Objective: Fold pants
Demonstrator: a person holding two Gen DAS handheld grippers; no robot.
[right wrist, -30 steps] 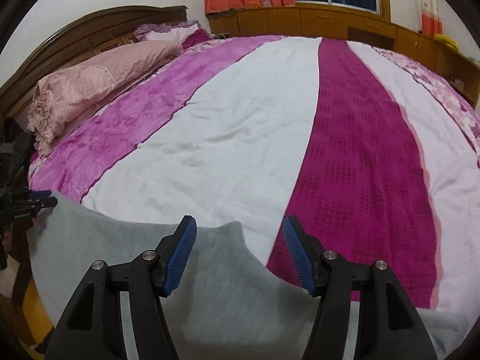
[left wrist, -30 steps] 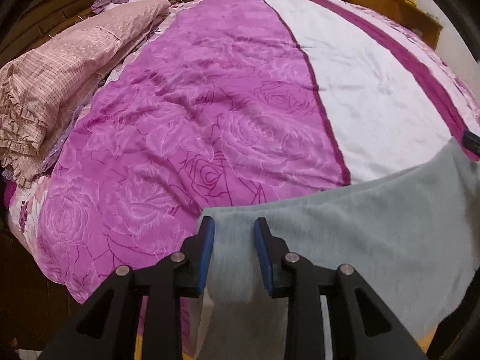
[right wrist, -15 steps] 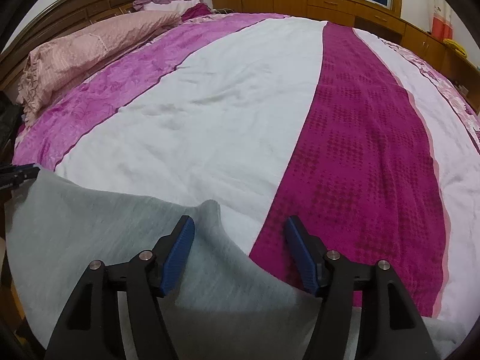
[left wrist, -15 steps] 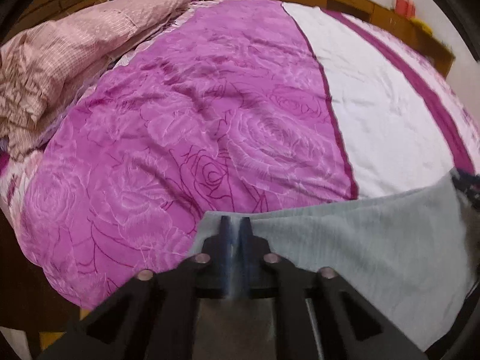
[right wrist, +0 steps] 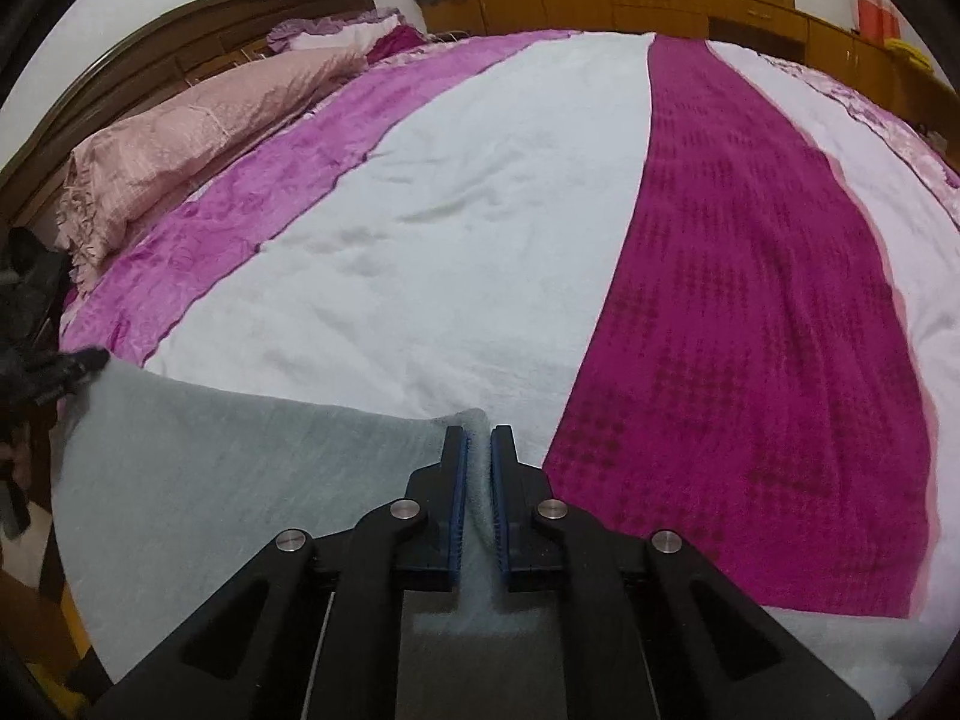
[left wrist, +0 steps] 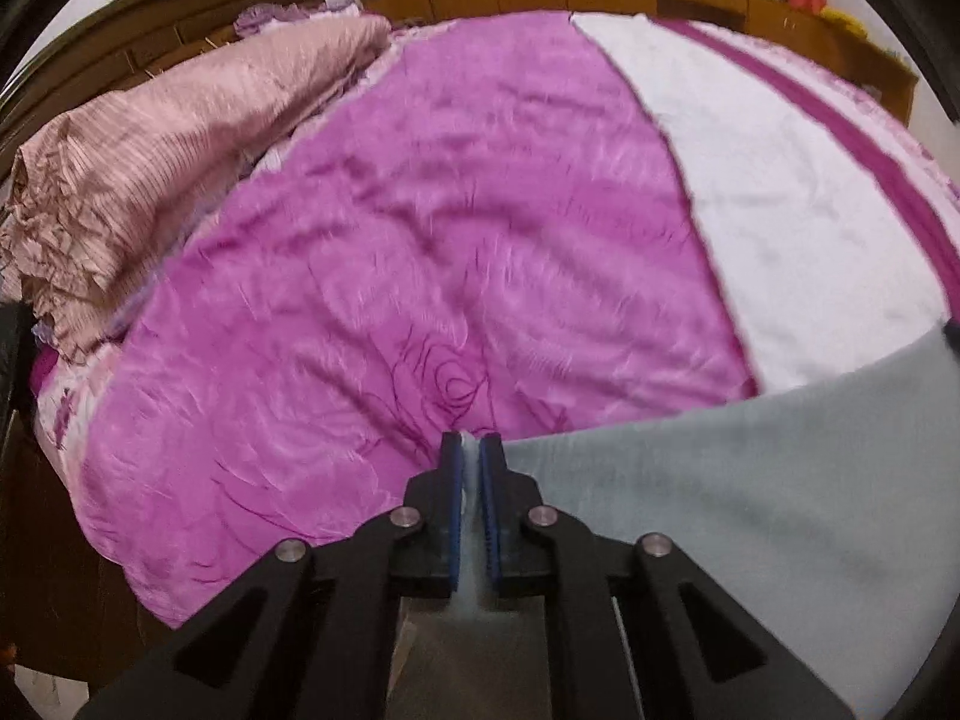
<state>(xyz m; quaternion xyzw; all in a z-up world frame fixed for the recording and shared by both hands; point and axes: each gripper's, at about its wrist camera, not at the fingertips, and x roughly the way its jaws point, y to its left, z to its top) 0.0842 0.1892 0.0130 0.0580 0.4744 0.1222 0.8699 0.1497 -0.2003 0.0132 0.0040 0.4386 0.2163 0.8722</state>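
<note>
Your left gripper is clamped on one end of the grey pants' edge, and your right gripper is pinched on the other end. The pants hang stretched between them at the near edge of the bed. Each grip catches only a thin bit of cloth, so pulling apart too hard could slip an end free, and uneven carrying would likely skew the fold.

Two hand-held grippers, one pants.
</note>
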